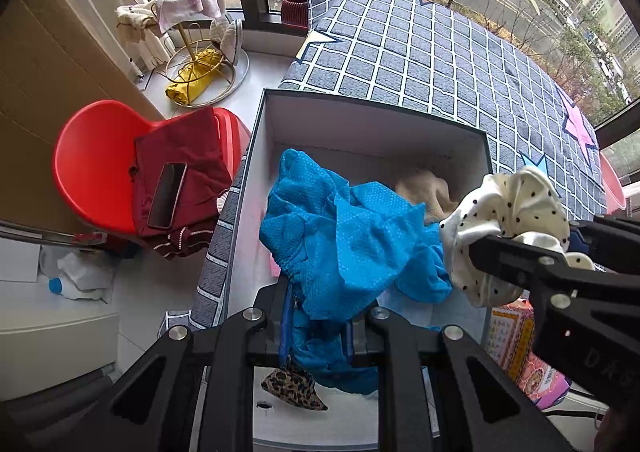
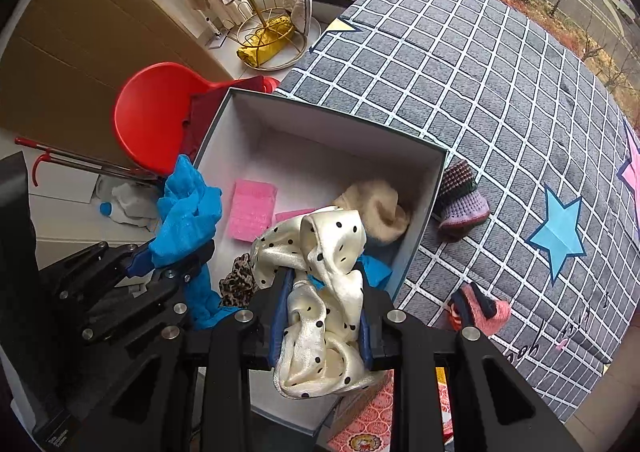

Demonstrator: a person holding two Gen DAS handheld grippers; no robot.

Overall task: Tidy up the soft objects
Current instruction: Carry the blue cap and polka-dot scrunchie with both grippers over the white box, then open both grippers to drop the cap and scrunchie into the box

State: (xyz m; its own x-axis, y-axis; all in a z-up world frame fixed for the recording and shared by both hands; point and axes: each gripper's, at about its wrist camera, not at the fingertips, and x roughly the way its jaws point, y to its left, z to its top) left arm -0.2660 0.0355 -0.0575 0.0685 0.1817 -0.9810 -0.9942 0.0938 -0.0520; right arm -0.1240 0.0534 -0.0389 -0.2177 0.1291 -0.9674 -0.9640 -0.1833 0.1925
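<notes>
- Blue cloth (image 1: 344,228) and polka-dot cloth (image 2: 320,276) – both are pinched and hanging over the open box (image 2: 420,188), so the step in hand looks like dropping soft things into it.
- Left tool (image 1: 316,328) is clamped shut on the blue cloth, which bunches up just past its tips above the box's left side.
- Right tool (image 2: 324,328) is closed tight on the polka-dot cloth, over the box's near edge.
- Already inside: a cream sock (image 2: 376,208), a pink pad (image 2: 254,208) and a leopard-print piece (image 2: 238,280).
- Next, I judge – lower each bundle deeper, then let the jaws part so nothing drapes over the rim.
</notes>
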